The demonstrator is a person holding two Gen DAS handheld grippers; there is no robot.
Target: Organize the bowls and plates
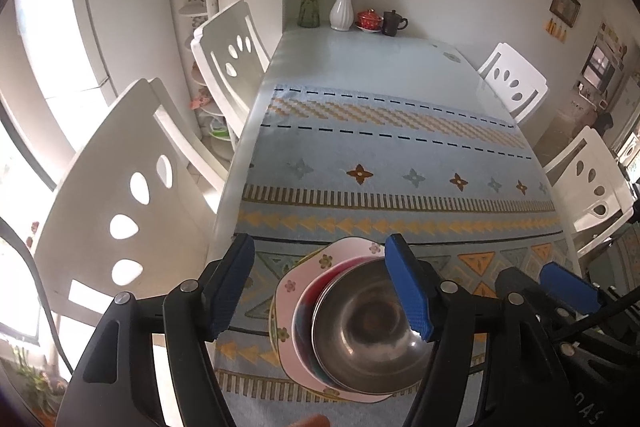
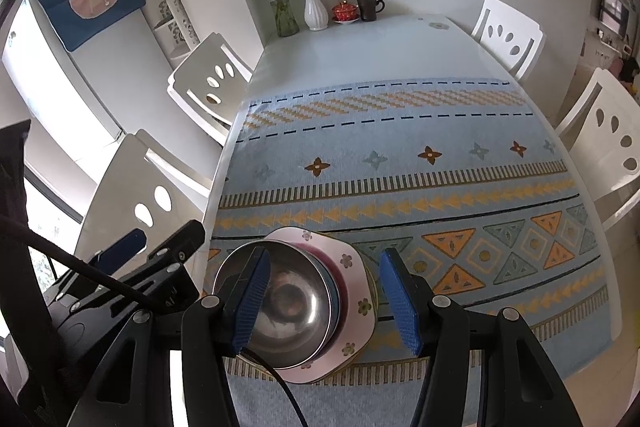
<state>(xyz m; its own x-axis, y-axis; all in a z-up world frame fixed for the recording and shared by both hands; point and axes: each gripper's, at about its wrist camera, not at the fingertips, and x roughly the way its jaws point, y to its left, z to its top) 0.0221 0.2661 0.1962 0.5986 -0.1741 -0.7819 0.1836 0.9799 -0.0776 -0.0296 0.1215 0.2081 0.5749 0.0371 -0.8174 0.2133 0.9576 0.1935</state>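
1. Long white glossy dining table [image 1: 360, 55], rounded corners, far end against the wall.
2. Pale blue woven table runner with yellow, brown and black geometric bands [image 1: 400, 155] covers the near half, edge to edge.
3. On the runner, near edge: pink octagonal flower-print plate [image 2: 352, 291], stacked dishes on it; a yellow-rimmed plate edge shows beneath.
4. Far end, on bare tabletop, in a row: clear glass vase of green stems [image 1: 309, 3], white ribbed ceramic vase of blue flowers [image 1: 341, 11], red lidded teacup on a saucer [image 1: 368, 19], dark brown lidded mug [image 1: 393, 23].

Steel bowl [image 1: 372, 323] on pink floral plate [image 1: 294, 291], blue geometric-pattern cloth [image 1: 380, 155].
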